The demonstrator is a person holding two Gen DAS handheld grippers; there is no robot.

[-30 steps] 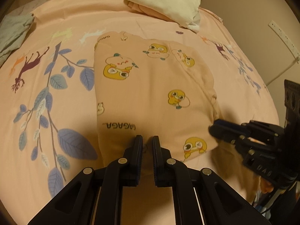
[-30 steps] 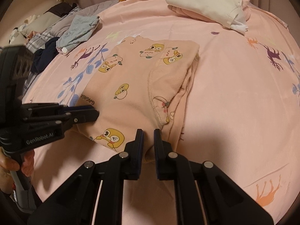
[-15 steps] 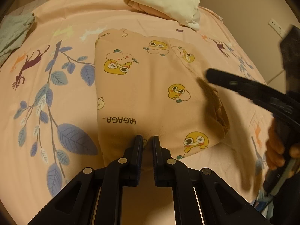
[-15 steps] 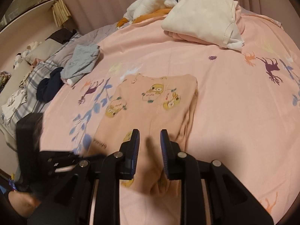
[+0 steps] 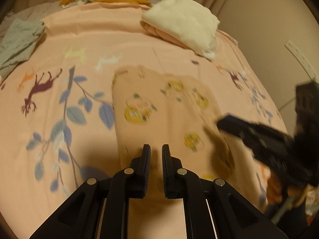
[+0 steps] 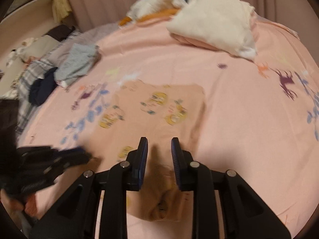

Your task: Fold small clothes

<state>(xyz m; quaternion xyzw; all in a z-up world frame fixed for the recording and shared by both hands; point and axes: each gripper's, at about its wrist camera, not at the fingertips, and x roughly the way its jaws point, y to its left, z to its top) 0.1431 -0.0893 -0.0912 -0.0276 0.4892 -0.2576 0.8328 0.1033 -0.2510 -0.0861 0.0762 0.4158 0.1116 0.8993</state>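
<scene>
Duck-print garment (image 5: 159, 107) on pink bedsheet (image 5: 83, 39), near hem raised.
Left gripper (image 5: 156, 155) pinching hem; right gripper (image 6: 159, 149) spread, empty. Soft, light, limp: best gripped at corners.

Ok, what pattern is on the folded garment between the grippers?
Peach garment with yellow cartoon ducks; clearest in the right wrist view.
</scene>
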